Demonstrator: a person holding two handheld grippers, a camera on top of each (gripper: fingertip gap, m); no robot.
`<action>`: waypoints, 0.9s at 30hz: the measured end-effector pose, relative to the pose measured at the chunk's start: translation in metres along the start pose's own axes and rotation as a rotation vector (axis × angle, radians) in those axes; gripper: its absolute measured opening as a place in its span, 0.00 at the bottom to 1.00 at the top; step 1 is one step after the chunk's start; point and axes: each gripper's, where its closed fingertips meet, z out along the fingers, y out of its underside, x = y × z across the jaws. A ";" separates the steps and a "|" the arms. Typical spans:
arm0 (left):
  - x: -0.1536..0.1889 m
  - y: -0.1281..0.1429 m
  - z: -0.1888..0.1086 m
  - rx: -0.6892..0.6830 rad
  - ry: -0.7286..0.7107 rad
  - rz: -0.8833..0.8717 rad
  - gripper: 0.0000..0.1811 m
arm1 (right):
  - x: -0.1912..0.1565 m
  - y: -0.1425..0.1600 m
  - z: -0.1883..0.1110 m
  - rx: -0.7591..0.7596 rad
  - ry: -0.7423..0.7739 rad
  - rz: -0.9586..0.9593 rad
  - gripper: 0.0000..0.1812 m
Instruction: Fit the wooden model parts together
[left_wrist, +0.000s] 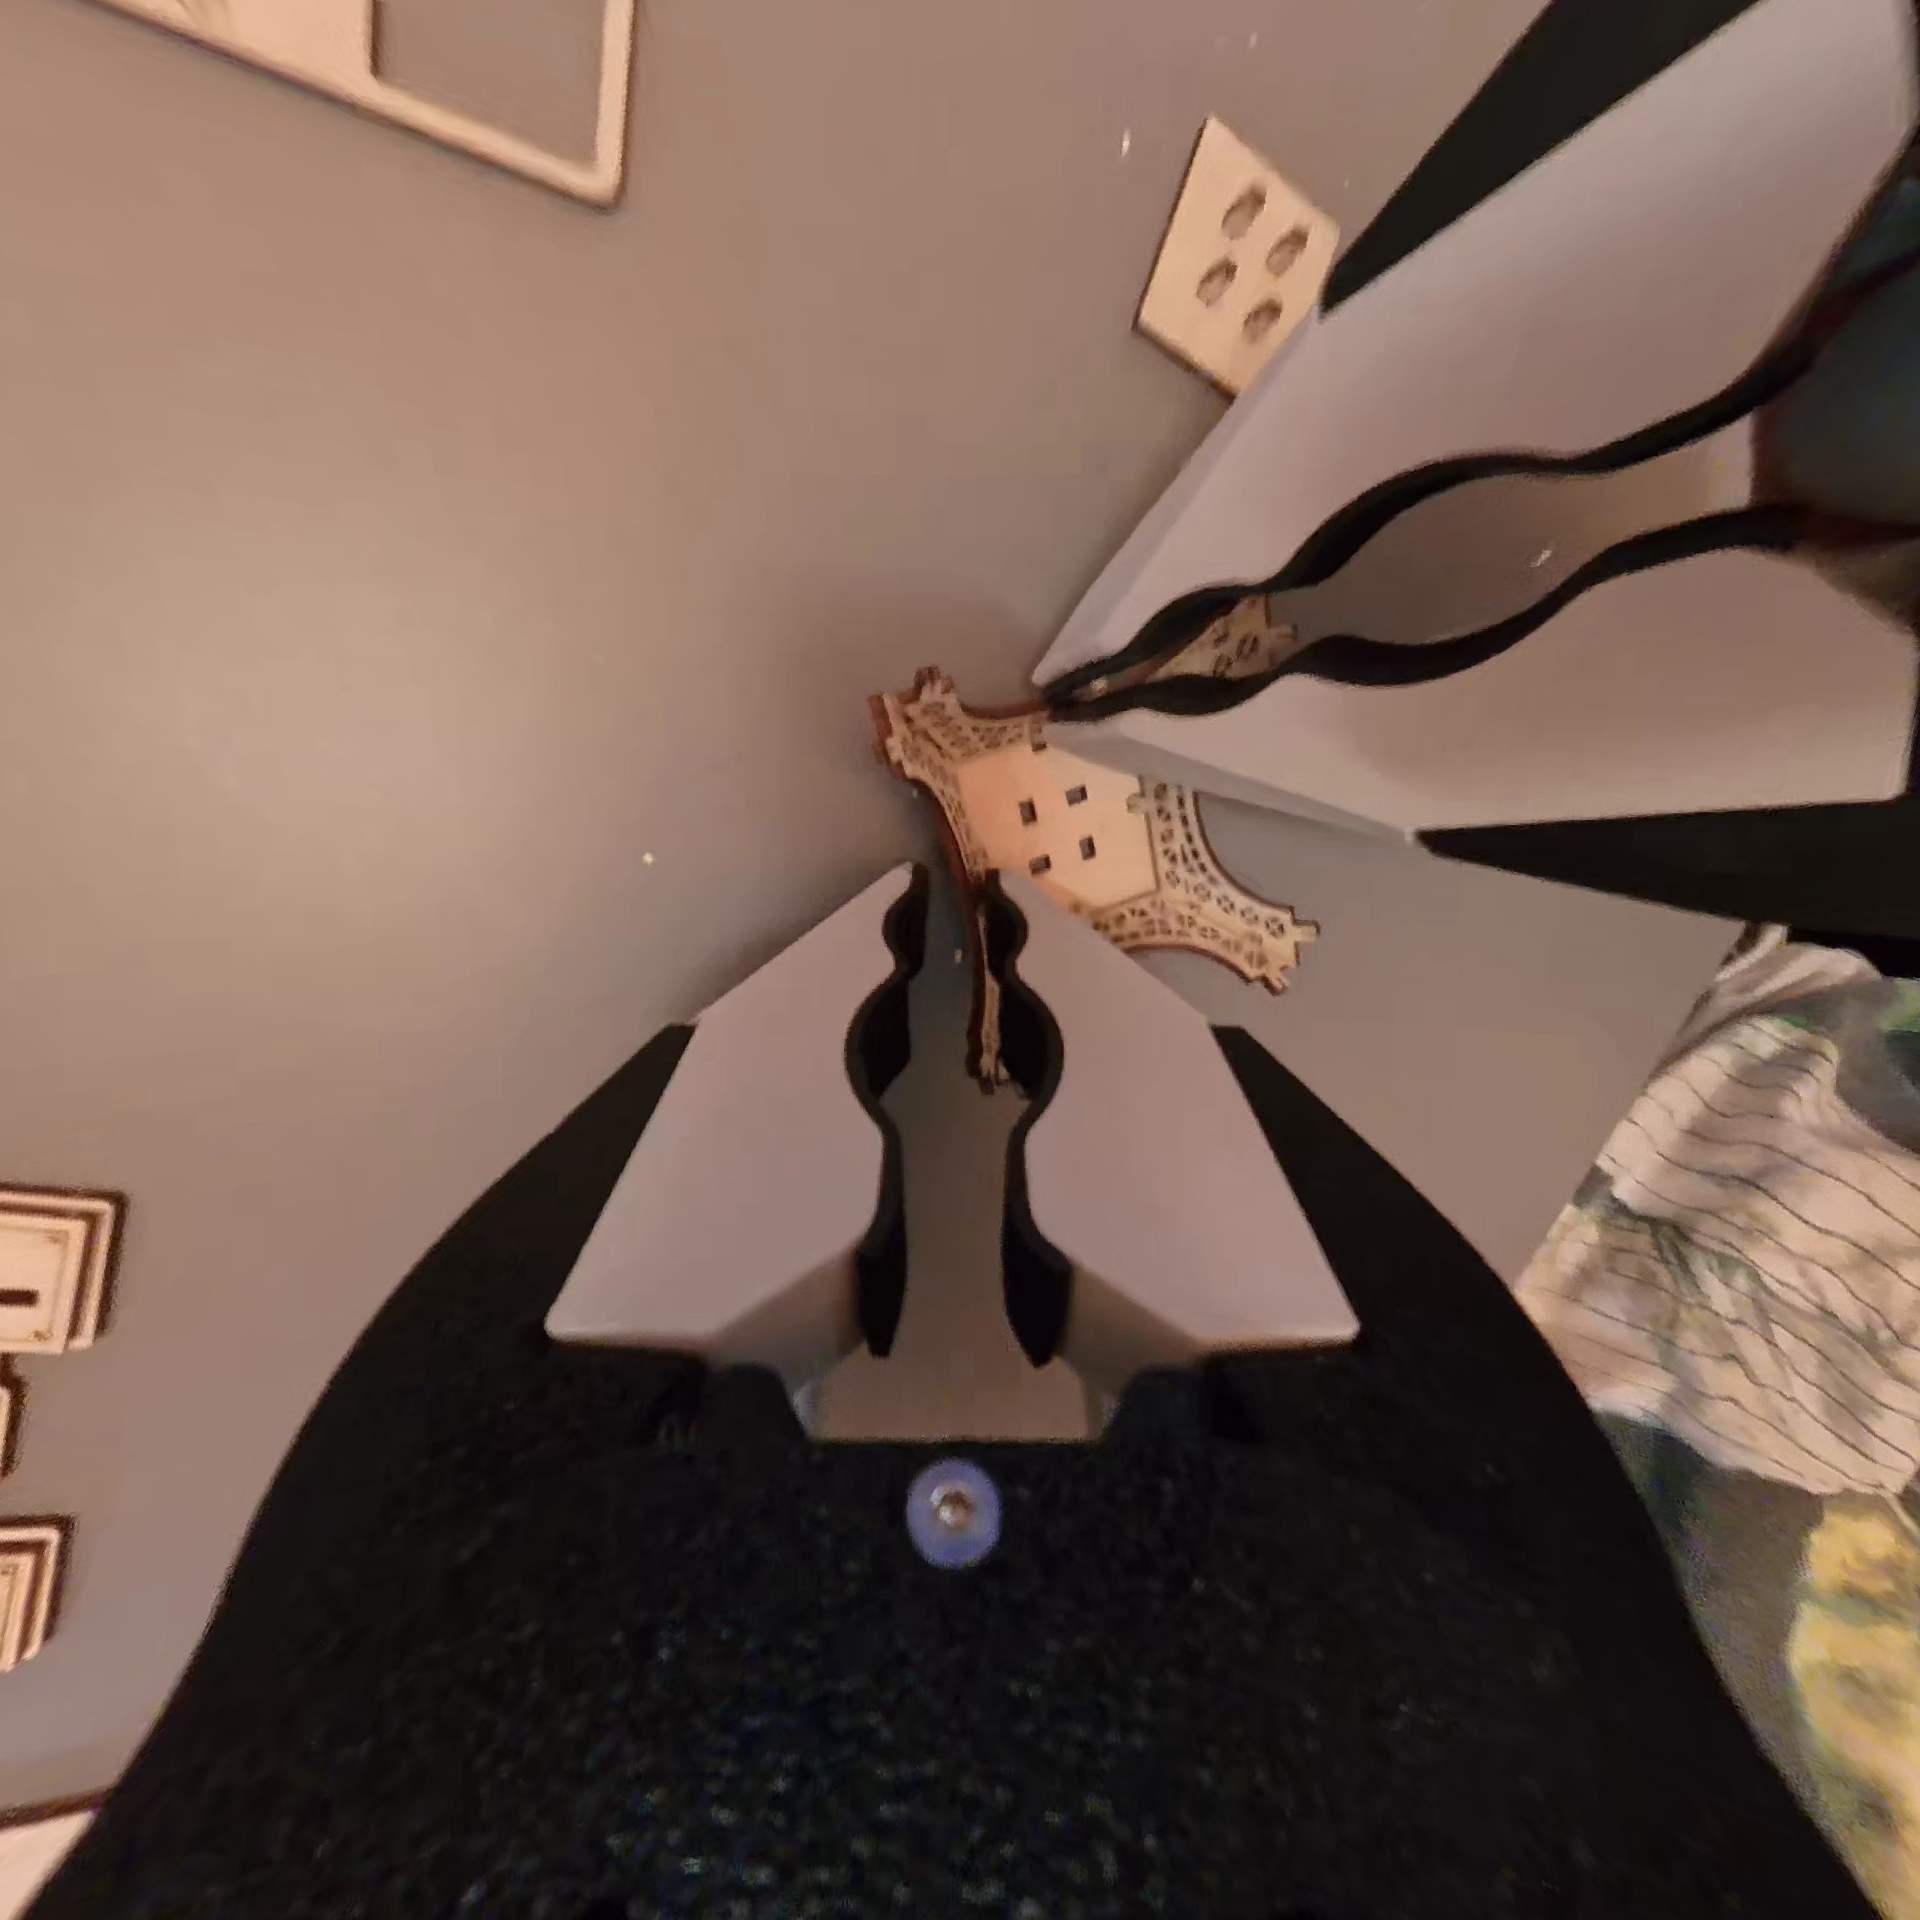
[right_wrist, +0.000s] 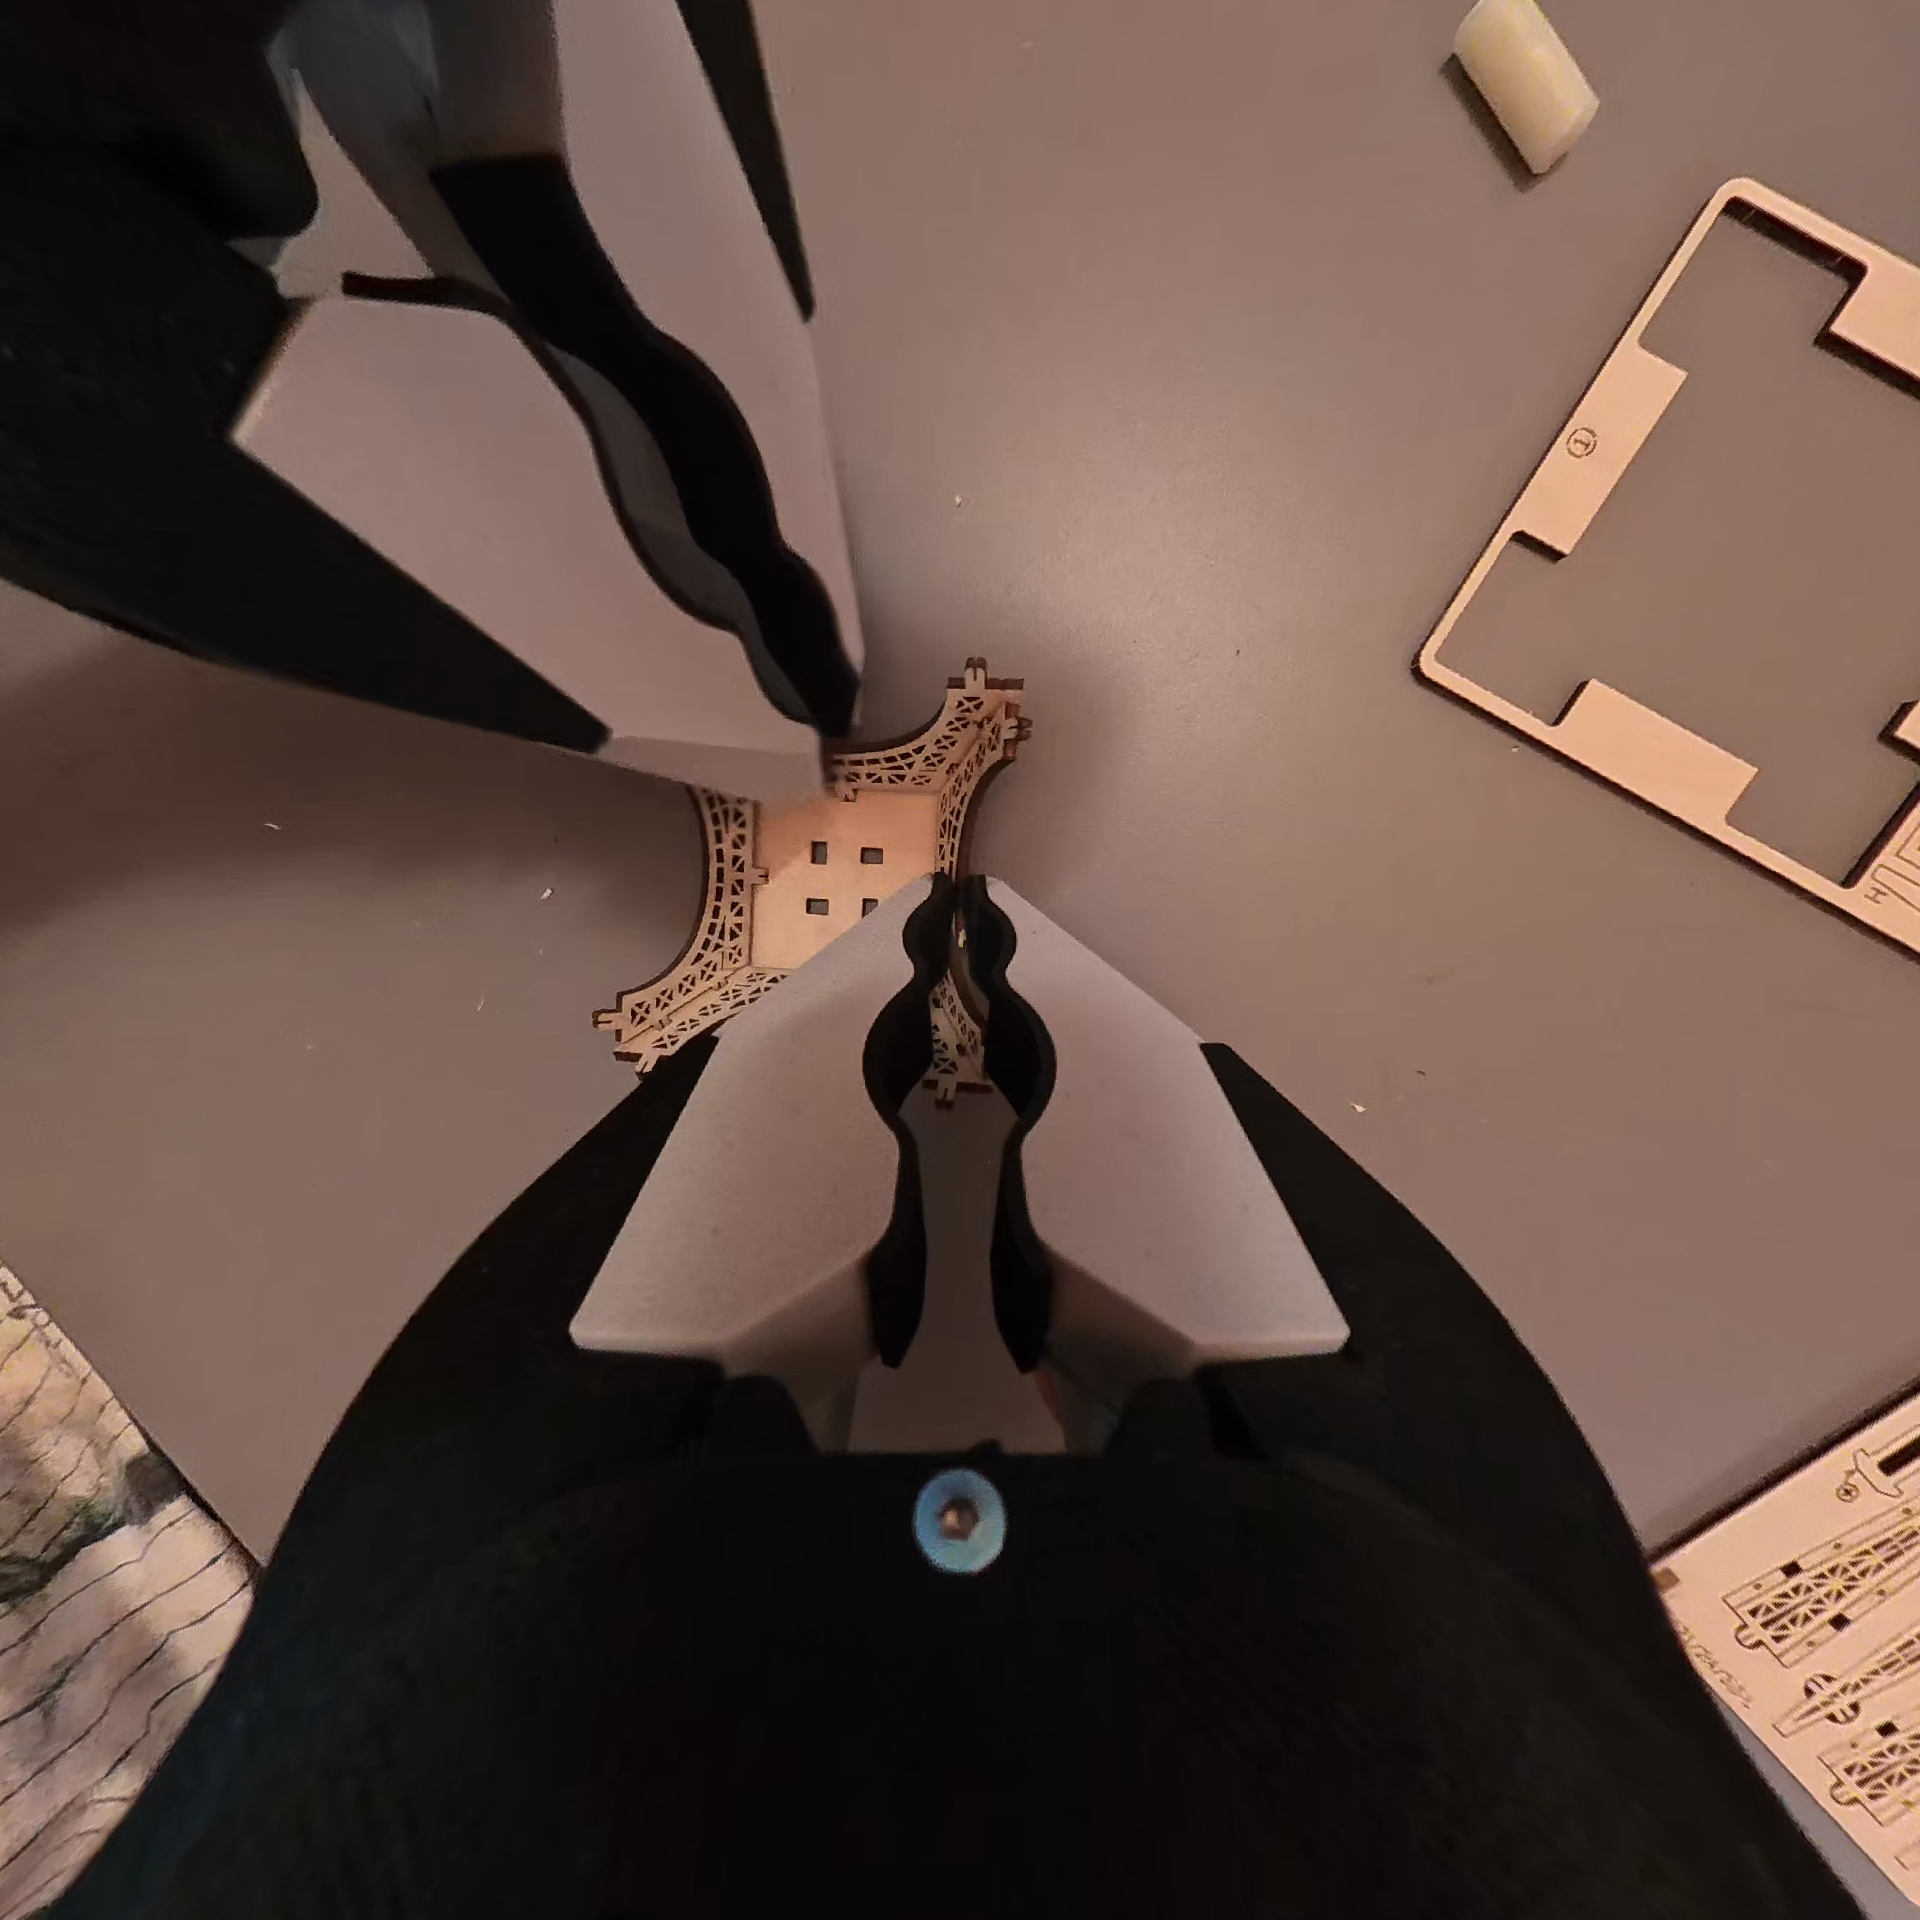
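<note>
A small wooden tower model stands on the grey table, a square plate with several square holes ringed by curved lattice sides. My left gripper is shut on one lattice side, seen edge-on between its pads. My right gripper comes in from the upper right, shut on another lattice side. In the right wrist view, my right gripper grips a lattice side beside the plate. The left gripper clamps the far edge there.
A loose square plate with round holes and an empty wooden sheet frame lie beyond. Stacked wooden pieces sit left, patterned cloth right. The right wrist view shows an empty frame, a white block and a parts sheet.
</note>
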 end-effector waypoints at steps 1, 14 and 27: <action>0.001 -0.006 -0.001 0.034 0.000 -0.006 0.02 | 0.000 0.000 0.000 -0.002 0.002 -0.002 0.01; 0.002 -0.003 -0.005 -0.005 -0.002 -0.041 0.01 | -0.001 0.000 0.000 -0.003 -0.002 -0.007 0.01; 0.002 -0.002 -0.004 -0.029 -0.002 -0.052 0.01 | -0.001 -0.001 0.000 0.003 -0.014 -0.002 0.01</action>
